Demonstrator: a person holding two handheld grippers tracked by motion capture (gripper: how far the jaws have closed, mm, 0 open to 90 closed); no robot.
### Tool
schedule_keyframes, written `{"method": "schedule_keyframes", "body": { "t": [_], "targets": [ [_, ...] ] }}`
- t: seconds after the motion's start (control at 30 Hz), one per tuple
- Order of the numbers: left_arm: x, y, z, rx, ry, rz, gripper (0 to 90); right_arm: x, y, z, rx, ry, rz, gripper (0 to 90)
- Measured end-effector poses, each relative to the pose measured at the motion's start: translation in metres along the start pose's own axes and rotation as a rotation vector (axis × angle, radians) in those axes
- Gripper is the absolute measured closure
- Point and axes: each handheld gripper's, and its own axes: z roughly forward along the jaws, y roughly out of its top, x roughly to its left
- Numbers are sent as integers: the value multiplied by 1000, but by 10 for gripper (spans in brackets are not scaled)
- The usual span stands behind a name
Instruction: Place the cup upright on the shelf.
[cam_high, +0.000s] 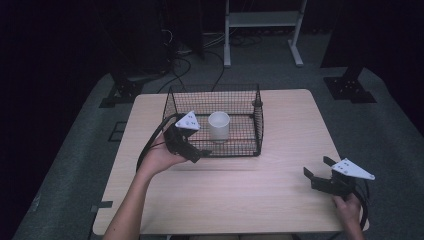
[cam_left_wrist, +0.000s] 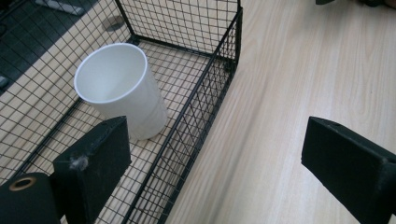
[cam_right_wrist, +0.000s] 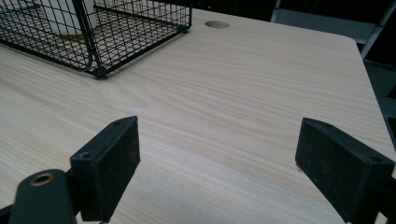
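Currently both jaws gape empty, left gripper (cam_high: 196, 153) beside the basket (cam_high: 258, 131) holding a white cup (cam_high: 219, 125)

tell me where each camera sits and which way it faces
High view: above the person's side of the table, looking forward and down; both forearms, left gripper and right gripper show.
Left gripper view: rides the left gripper, looking down at the white paper cup standing in the wire basket; its own open jaws show.
Right gripper view: rides the right gripper, low over the table, facing the basket's corner; its own open jaws show.
All three share basket and tabletop.
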Motion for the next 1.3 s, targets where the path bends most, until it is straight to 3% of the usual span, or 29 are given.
{"method": "schedule_keyframes", "body": {
  "t": [0.57, 1.3],
  "targets": [
    [-14, -26, -6, -46, 11, -44, 74, 0, 0, 0, 2, -1, -5, 131],
    [-32, -49, -12, -77, 32, -63, 74, 0, 0, 0, 3, -3, -6, 131]
  ]
}}
